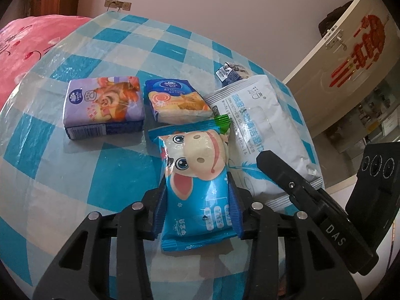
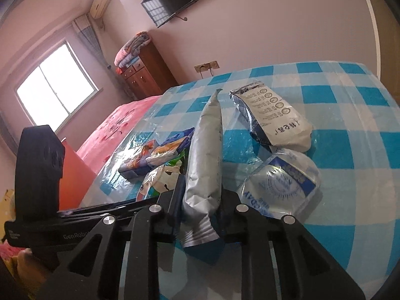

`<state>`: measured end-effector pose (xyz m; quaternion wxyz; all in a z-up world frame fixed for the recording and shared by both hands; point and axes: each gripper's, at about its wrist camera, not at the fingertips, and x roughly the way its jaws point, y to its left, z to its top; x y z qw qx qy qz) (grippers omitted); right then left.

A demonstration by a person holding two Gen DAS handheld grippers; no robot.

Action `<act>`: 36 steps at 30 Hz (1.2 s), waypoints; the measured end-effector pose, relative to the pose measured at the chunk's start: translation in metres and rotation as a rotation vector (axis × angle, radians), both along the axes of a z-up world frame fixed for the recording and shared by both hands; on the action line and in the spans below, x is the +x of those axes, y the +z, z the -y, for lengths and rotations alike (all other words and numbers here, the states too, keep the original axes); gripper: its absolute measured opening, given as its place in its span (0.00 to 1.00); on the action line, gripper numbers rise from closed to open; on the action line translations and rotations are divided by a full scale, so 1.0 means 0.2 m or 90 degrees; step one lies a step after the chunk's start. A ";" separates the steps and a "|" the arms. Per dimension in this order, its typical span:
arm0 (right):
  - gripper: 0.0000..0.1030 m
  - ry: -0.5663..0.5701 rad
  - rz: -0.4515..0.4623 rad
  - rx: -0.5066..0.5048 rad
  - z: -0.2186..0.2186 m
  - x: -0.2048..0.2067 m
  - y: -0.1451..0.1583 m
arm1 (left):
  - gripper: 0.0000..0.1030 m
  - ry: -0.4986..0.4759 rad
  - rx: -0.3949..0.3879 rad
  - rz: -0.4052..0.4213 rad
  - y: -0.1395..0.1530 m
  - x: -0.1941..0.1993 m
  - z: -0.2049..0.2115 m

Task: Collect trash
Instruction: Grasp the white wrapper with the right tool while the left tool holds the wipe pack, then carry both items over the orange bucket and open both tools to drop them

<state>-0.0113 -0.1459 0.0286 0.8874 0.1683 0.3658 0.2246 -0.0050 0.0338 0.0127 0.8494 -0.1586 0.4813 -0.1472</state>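
From the left wrist camera, my left claw (image 1: 197, 200) is clamped across the lower half of the cow-print snack packet (image 1: 197, 175), one finger pressing each long edge. The packet's long axis runs straight out along the fingers, away from the camera, its green crimped end farthest off and overlapping the edge of the white wipes pack (image 1: 260, 135). Beyond lie the purple tissue pack (image 1: 103, 107) and the blue-and-orange tissue pack (image 1: 178, 100), both flat on the checked table (image 1: 75, 175) and well clear of my fingers. The other rig comes in from the right, its black finger lying over the near corner of the wipes pack.

From the right wrist camera, my right claw (image 2: 201, 215) is closed on that same white wipes pack (image 2: 205, 155), seen here edge-on: it stands on its thin side between the fingers, long axis pointing away from me towards the far table edge, the crimped near end hanging below the grip. Just to its right and not held are a clear round wrapper (image 2: 282, 187) and a crumpled white-and-blue bag (image 2: 272, 120) (both look like trash to me). To the left the snack packet (image 2: 160, 182) peeks out beside the left rig.

Since the two held things overlap, I judge each should lift straight up before swinging away. No bin shows in either view, so I cannot say which way that is.
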 end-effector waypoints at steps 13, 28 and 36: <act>0.17 -0.063 0.030 -0.038 0.01 -0.13 0.17 | 0.40 -0.017 -0.066 0.017 0.00 -0.08 -0.12; 0.17 -0.079 0.044 -0.012 0.03 -0.22 0.36 | 0.40 -0.016 -0.075 0.103 0.23 -0.24 -0.30; 0.17 -0.018 0.064 0.006 -0.15 -0.24 0.54 | 0.40 0.022 -0.069 0.169 0.44 -0.35 -0.48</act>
